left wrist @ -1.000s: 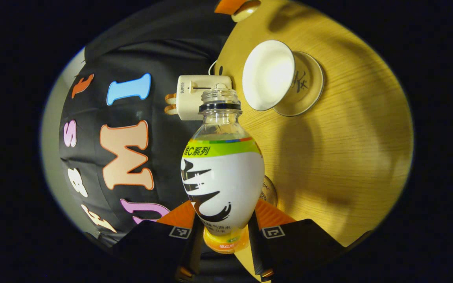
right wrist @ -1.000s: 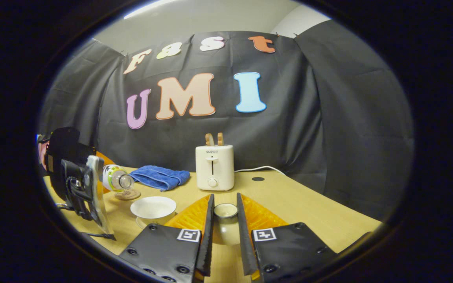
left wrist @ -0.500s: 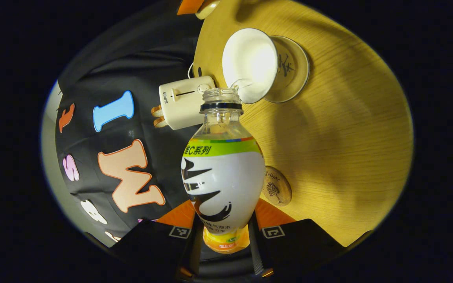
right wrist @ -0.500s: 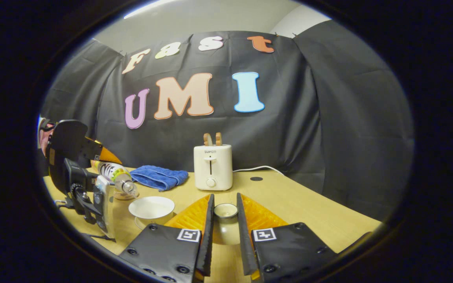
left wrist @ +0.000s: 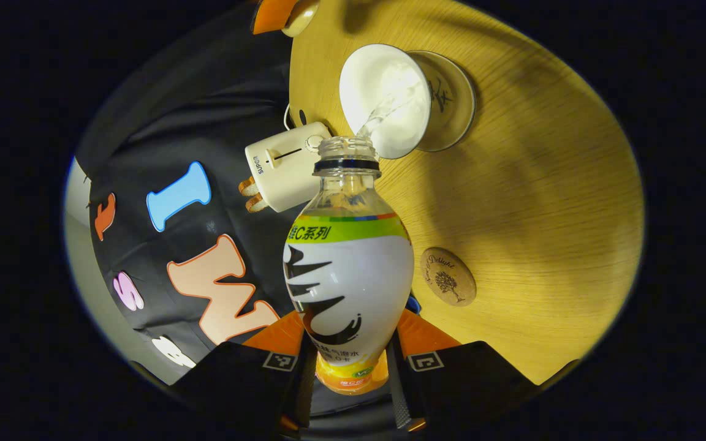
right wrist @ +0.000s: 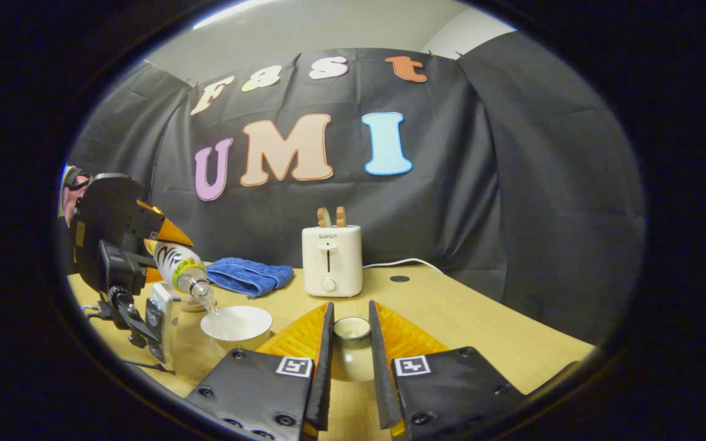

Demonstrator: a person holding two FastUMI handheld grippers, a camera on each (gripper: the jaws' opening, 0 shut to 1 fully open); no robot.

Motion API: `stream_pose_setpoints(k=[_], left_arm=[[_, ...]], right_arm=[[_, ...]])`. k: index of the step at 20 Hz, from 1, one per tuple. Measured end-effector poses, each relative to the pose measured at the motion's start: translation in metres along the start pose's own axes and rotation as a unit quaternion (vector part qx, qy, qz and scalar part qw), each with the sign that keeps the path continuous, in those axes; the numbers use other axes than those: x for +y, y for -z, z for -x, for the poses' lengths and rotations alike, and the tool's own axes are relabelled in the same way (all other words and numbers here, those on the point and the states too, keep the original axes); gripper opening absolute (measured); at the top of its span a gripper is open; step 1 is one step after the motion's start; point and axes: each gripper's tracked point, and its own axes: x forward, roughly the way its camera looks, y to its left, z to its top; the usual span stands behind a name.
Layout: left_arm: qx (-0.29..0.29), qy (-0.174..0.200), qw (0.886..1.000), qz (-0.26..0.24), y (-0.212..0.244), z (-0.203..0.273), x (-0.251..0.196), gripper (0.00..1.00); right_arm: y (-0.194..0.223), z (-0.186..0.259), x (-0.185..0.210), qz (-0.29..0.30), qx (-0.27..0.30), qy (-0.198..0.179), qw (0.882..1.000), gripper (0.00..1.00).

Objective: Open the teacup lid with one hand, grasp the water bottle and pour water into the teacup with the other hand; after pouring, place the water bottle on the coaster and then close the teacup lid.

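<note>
The left gripper [left wrist: 348, 373] has both fingers clamped on the bottle [left wrist: 347, 288] near its base, and the bottle is tipped mouth-down over the teacup [left wrist: 383, 98]. Water [left wrist: 383, 113] streams from the open neck into the white bowl of the cup, which sits on its glass saucer [left wrist: 451, 101] out on the table [left wrist: 543, 202]. In the right gripper view the bottle [right wrist: 180, 269] slants down from the left gripper [right wrist: 114, 233] toward the cup [right wrist: 236, 323] near the table's left edge. The round wooden coaster [left wrist: 448, 275] lies bare, just beside the bottle's body in the left gripper view. The right gripper [right wrist: 350, 361] holds the lid [right wrist: 352, 349] squeezed between its two fingers, clear of the cup, off to its right. Behind, near the table's back edge, stands a toaster [right wrist: 333, 260], with a blue cloth [right wrist: 249, 275] to its left.
</note>
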Motion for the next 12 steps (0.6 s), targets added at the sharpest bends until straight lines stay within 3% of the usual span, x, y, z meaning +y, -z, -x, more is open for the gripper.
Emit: stream_pose_setpoints(k=[6,12], left_arm=[[0.008,-0.013,0.999,-0.047,0.001,0.001,0.014,0.50],[0.010,-0.013,0.998,-0.063,-0.003,0.000,0.016,0.50]], right_arm=[[0.001,0.000,0.000,0.000,0.000,0.000,1.000,0.34],[0.001,0.000,0.000,0.000,0.000,-0.001,1.000,0.34]])
